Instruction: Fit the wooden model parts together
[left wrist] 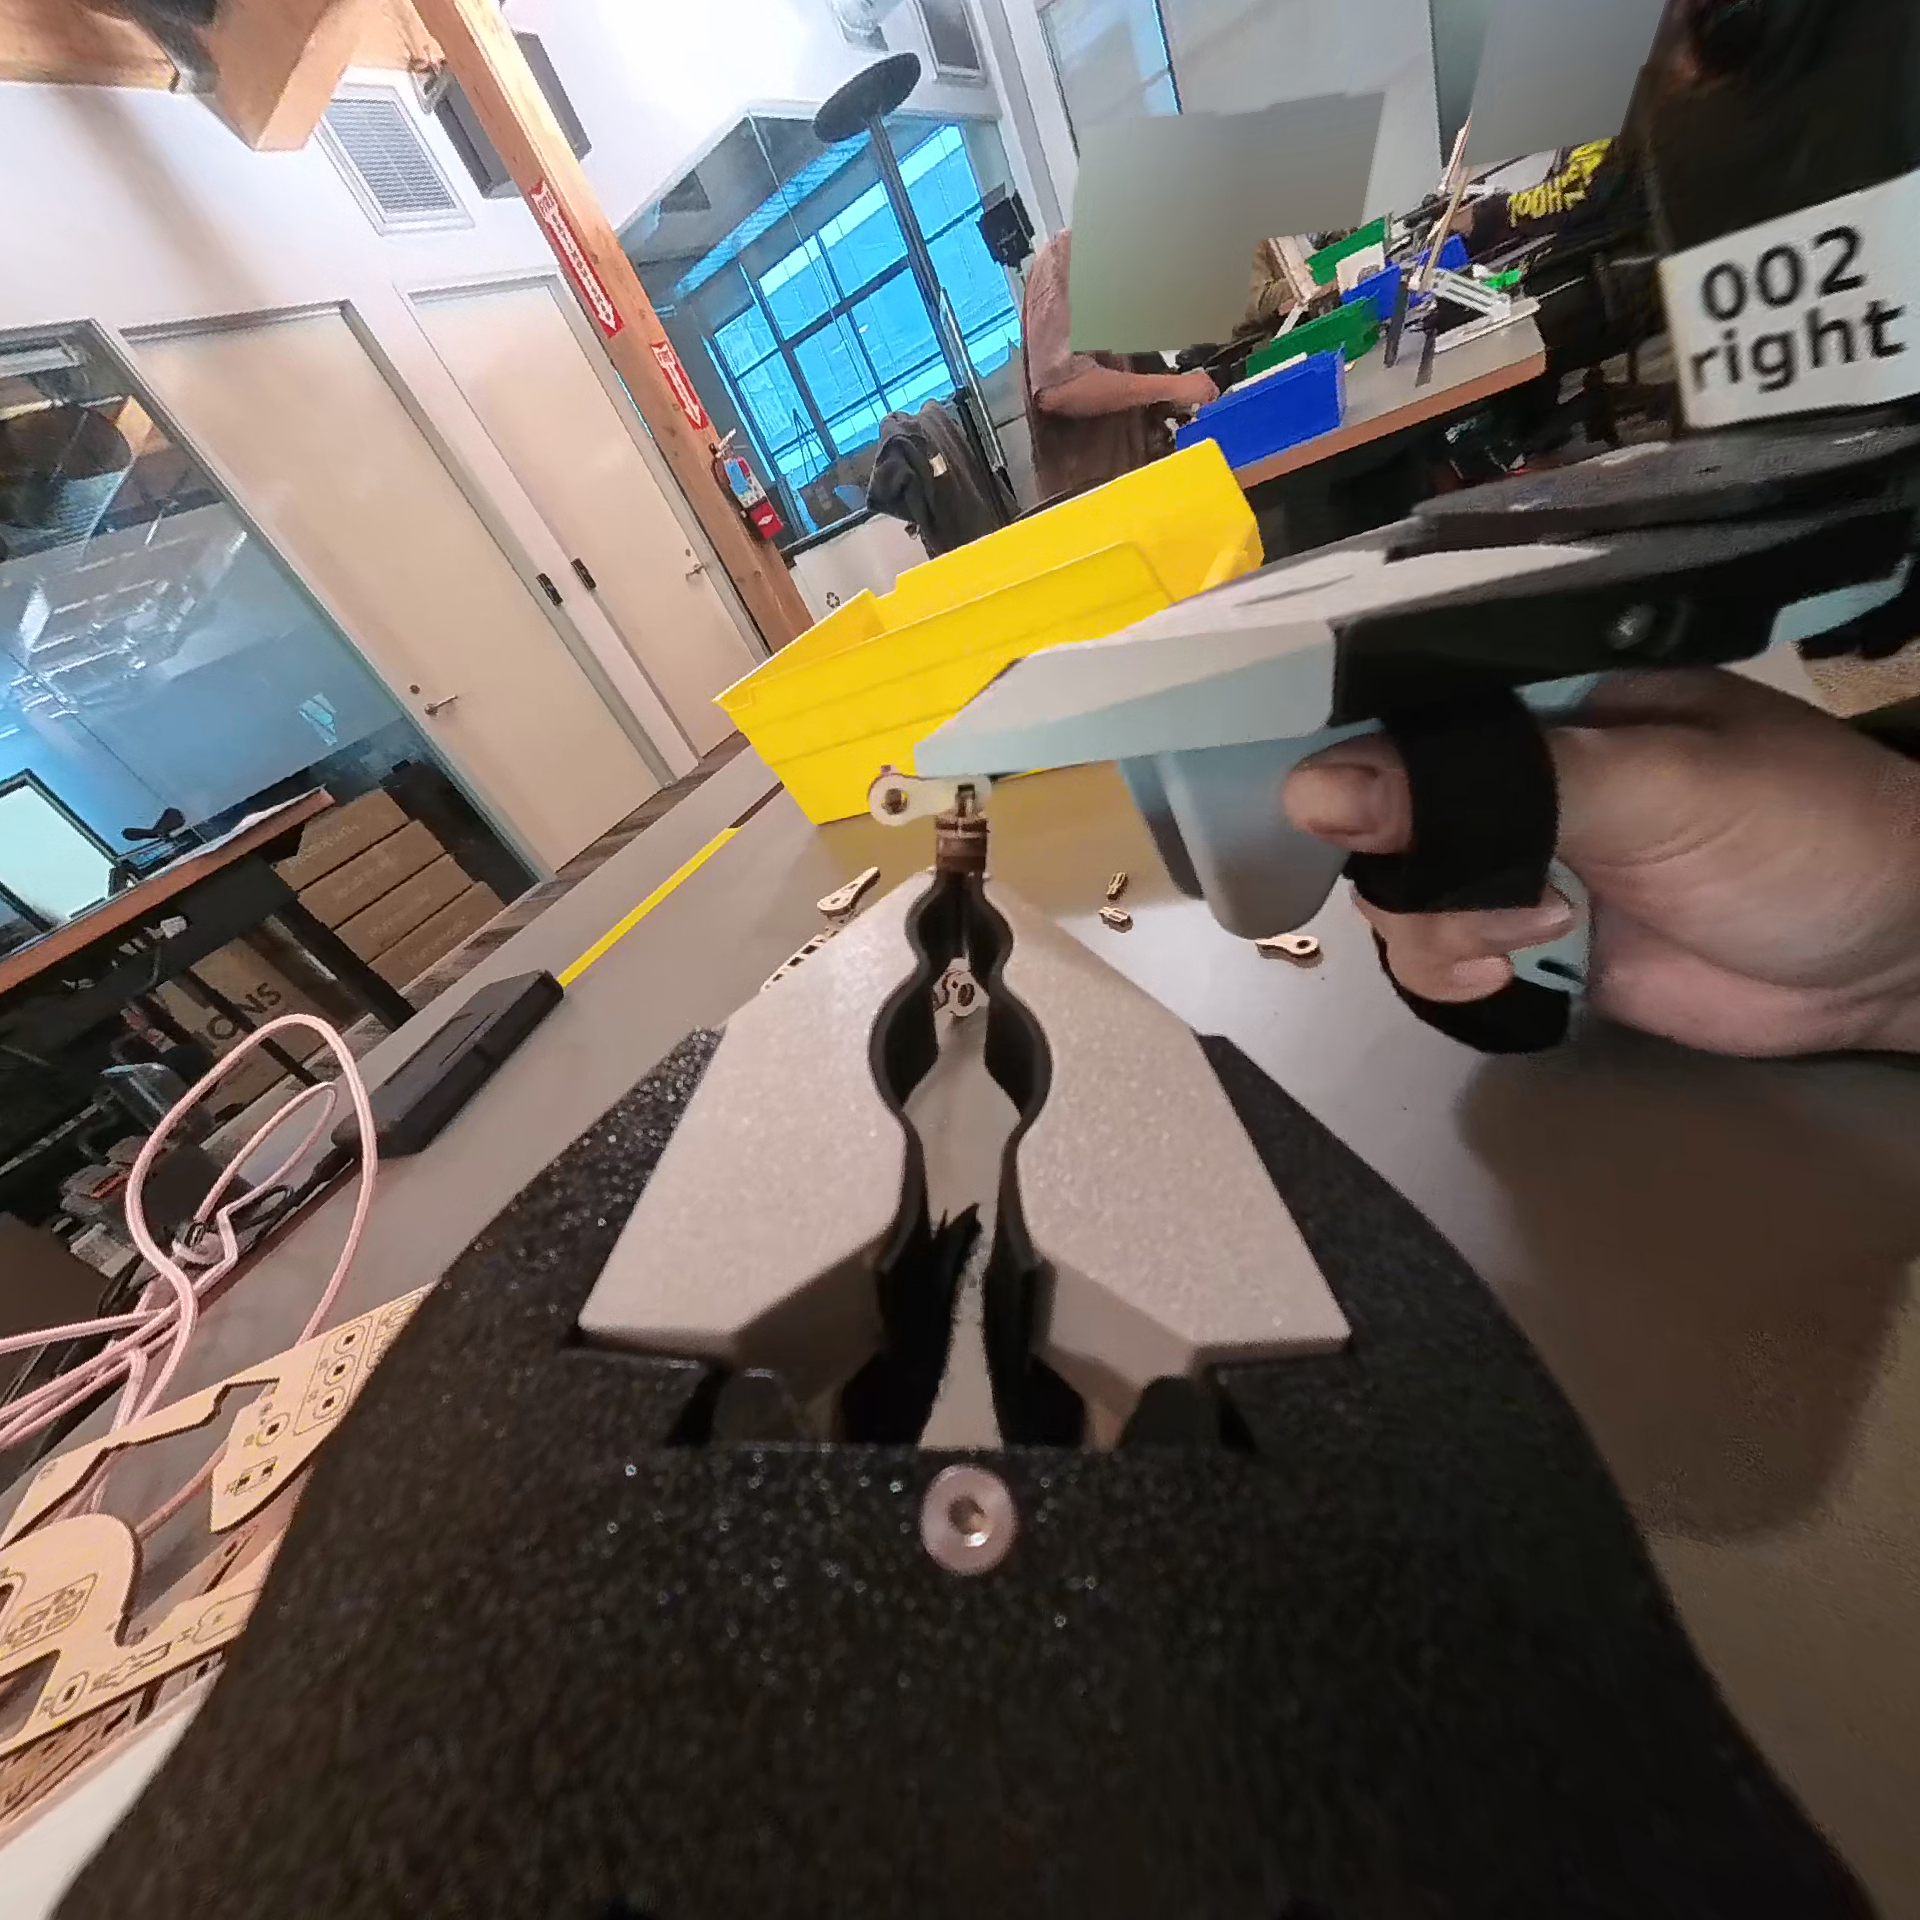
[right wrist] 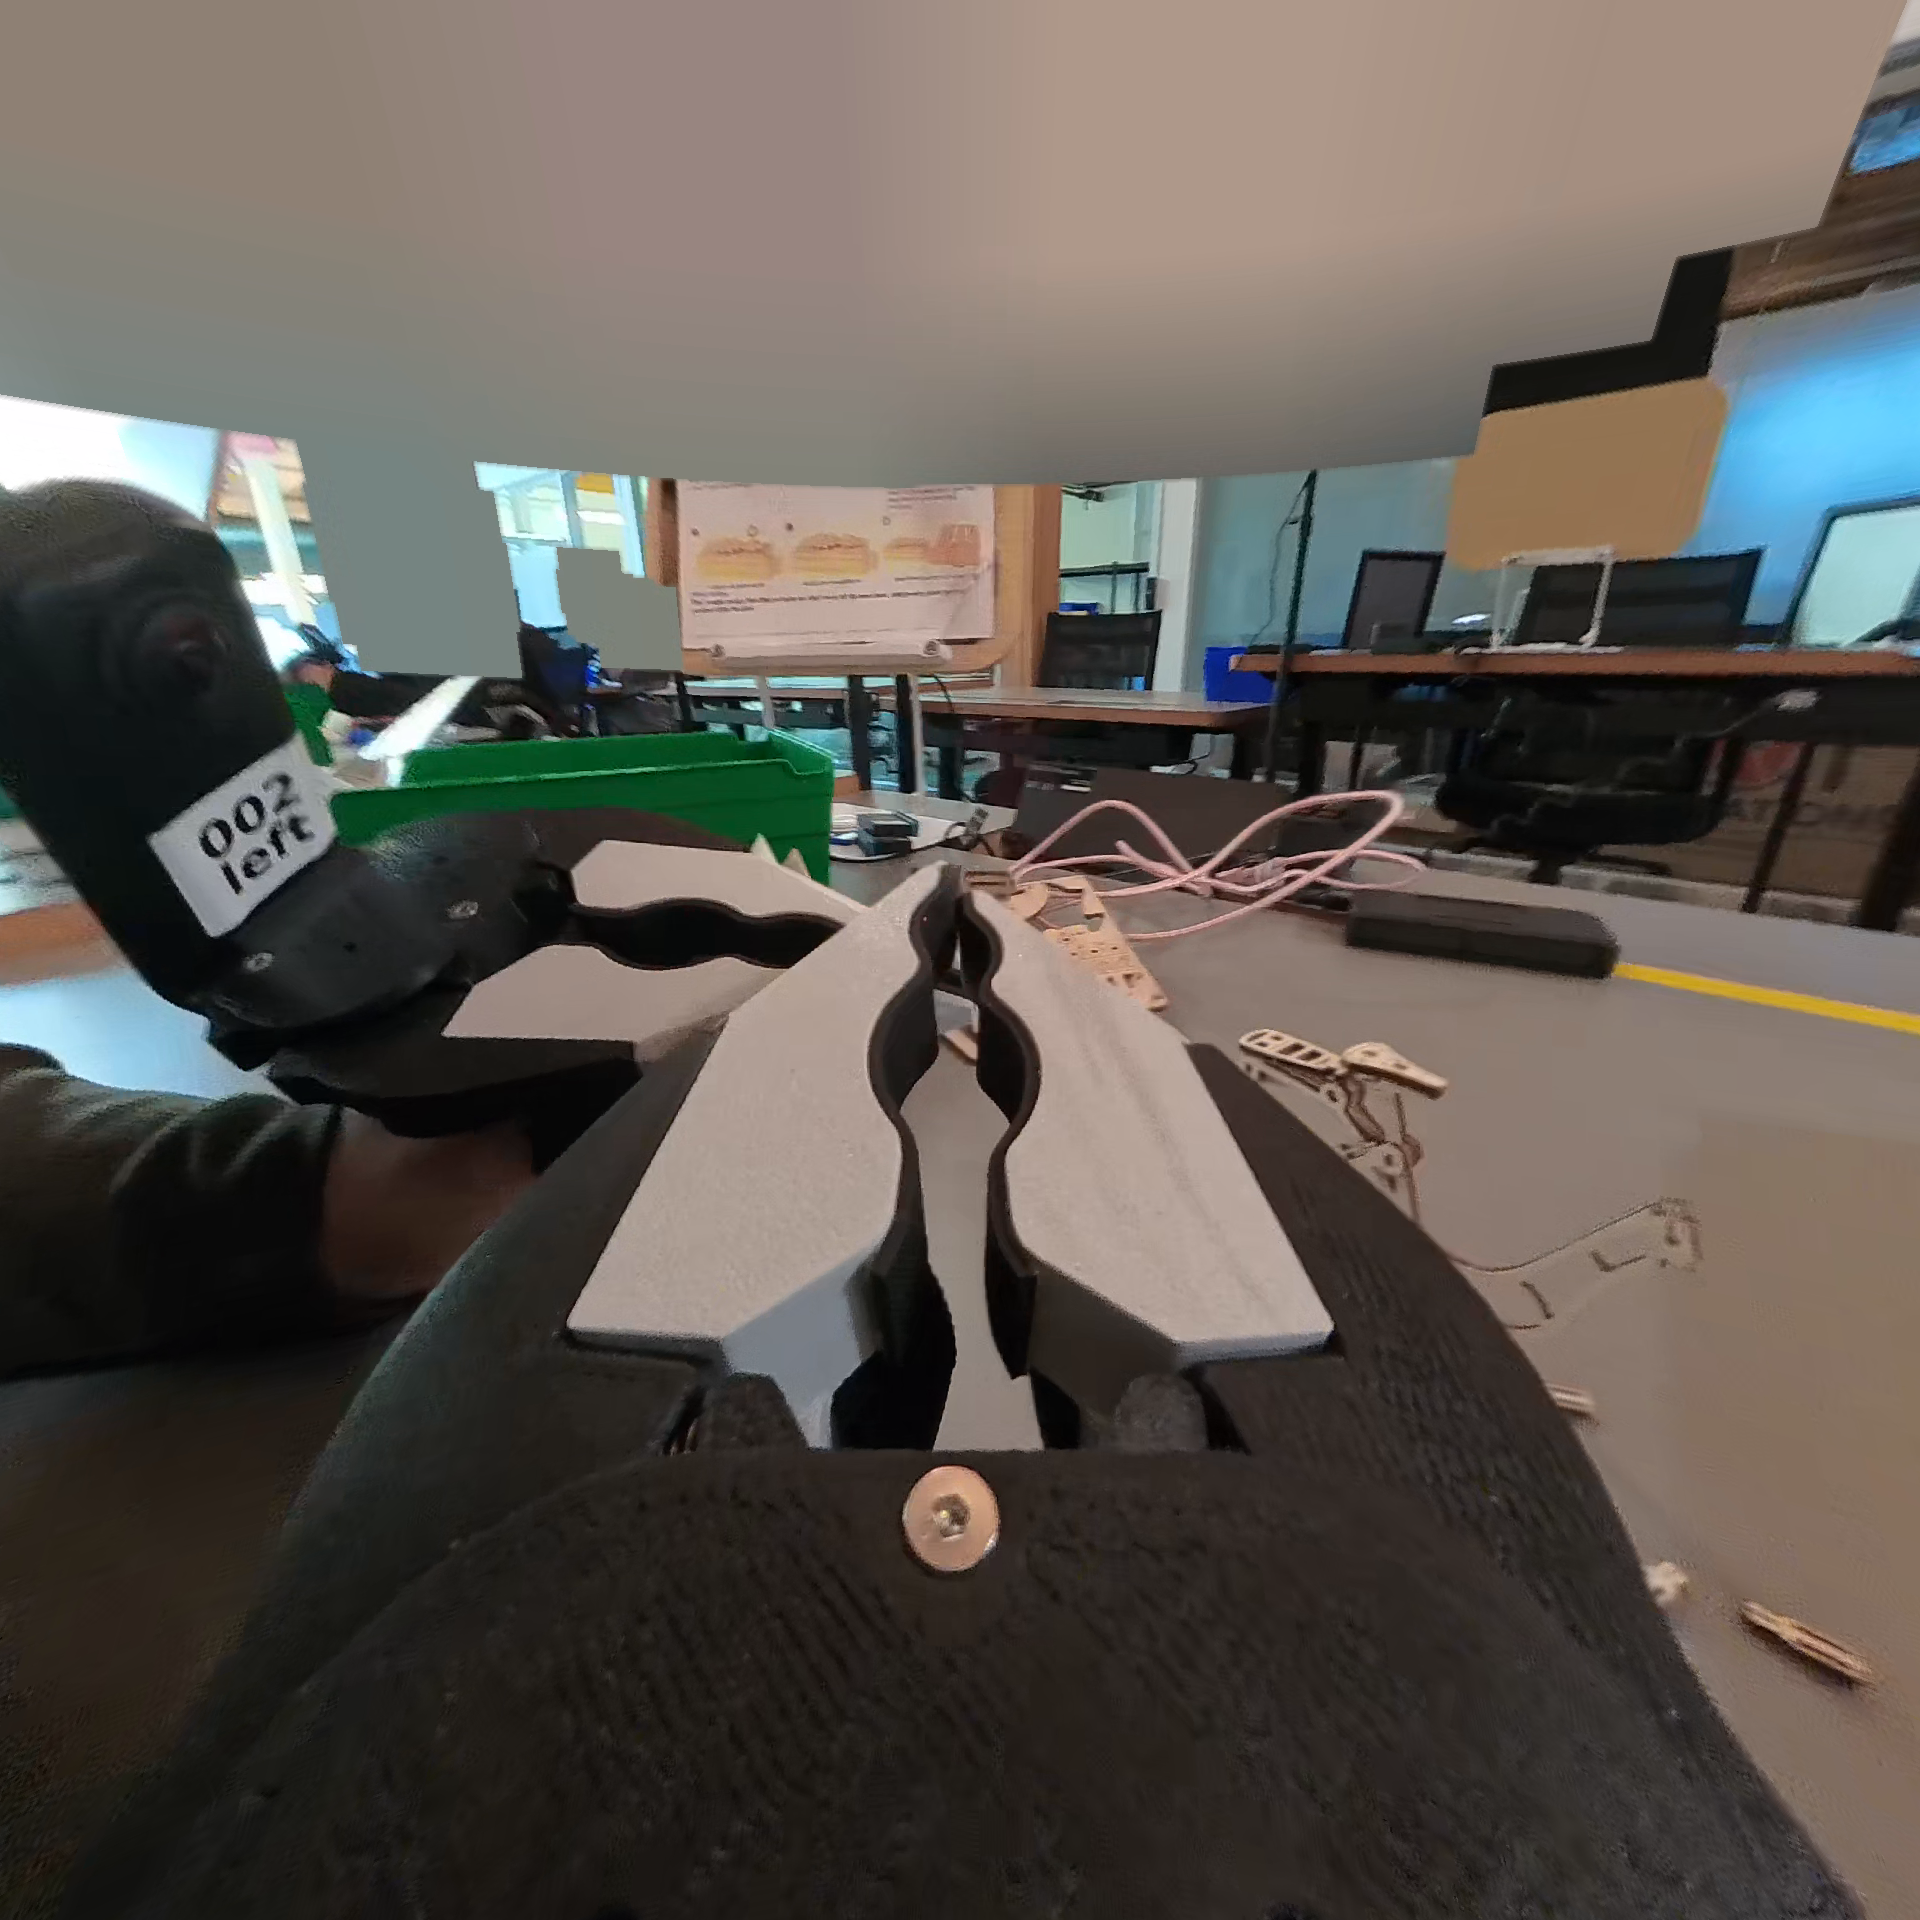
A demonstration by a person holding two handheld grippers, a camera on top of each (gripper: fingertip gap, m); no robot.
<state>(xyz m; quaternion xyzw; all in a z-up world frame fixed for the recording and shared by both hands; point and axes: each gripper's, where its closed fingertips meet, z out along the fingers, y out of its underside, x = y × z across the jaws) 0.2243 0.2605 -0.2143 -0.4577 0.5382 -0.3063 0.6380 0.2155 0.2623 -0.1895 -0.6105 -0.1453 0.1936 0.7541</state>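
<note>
My left gripper (left wrist: 958, 878) is shut on a small dark wooden peg stack (left wrist: 961, 847) that sticks up from its fingertips. My right gripper (left wrist: 935, 764) comes in from the right, shut on a pale flat wooden link (left wrist: 896, 800) with a round hole. The link sits right on top of the peg. In the right wrist view my right gripper (right wrist: 951, 883) is shut, and its fingers hide the link. The left gripper (right wrist: 826, 920) meets it from the left. A partly built wooden model (right wrist: 1340, 1081) lies on the table to the right.
Loose wooden bits (left wrist: 847, 894) (left wrist: 1288, 945) lie on the grey table (left wrist: 1351, 1091). A yellow bin (left wrist: 987, 665) stands behind, a green bin (right wrist: 623, 790) at far left. There is a cut wooden sheet (left wrist: 125, 1507), a pink cable (left wrist: 208, 1195) and a black box (left wrist: 457, 1060) on the left.
</note>
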